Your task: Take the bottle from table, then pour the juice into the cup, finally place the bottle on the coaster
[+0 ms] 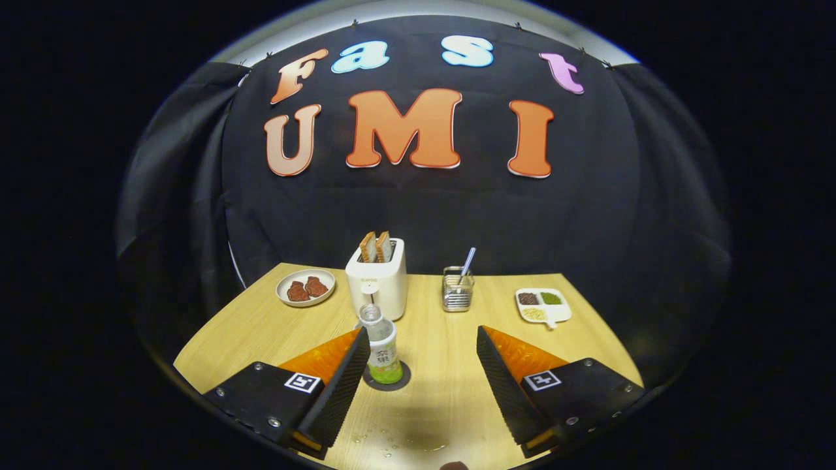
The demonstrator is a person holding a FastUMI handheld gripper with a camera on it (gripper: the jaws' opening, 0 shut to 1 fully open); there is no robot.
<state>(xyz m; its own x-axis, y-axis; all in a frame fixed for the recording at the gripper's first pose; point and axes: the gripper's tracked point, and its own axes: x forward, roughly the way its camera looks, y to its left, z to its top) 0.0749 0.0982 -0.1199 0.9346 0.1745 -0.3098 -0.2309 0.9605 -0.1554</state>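
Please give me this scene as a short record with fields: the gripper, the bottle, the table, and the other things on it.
gripper: gripper open, fingers wide apart, nothing held
bottle: bottle upright on the dark round coaster, next to the left finger, cap off
table: wooden table, small drops of liquid near the fingers
behind bottle: white toaster with two bread slices
other items: plate of meat, wire holder with a utensil, divided dish
task state: bottle appears placed on coaster
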